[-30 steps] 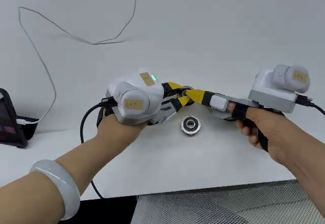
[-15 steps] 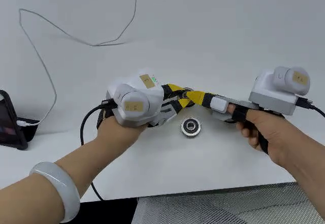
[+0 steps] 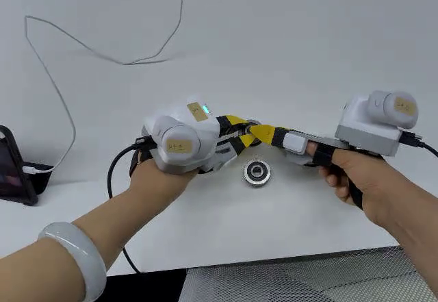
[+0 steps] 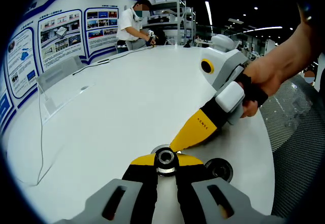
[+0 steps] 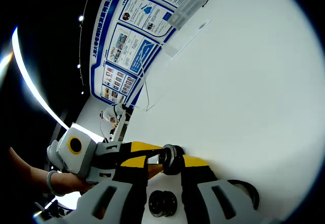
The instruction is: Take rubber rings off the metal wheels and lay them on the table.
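Note:
A small metal wheel with a black rubber ring is held in the air above the white table. My left gripper is shut on the wheel from the left. From the right, my right gripper has its yellow-tipped jaws closed on the ring at the wheel's rim. A second wheel with its black ring lies flat on the table just below the two grippers.
A loose black ring lies on the table beside my right gripper's jaw. A thin cable runs across the far table to a dark device at the left edge. The table's front edge is close below my arms.
The head camera has tilted slightly. Both grippers stay locked together on the raised wheel, with no clear shift of the wheel or ring.

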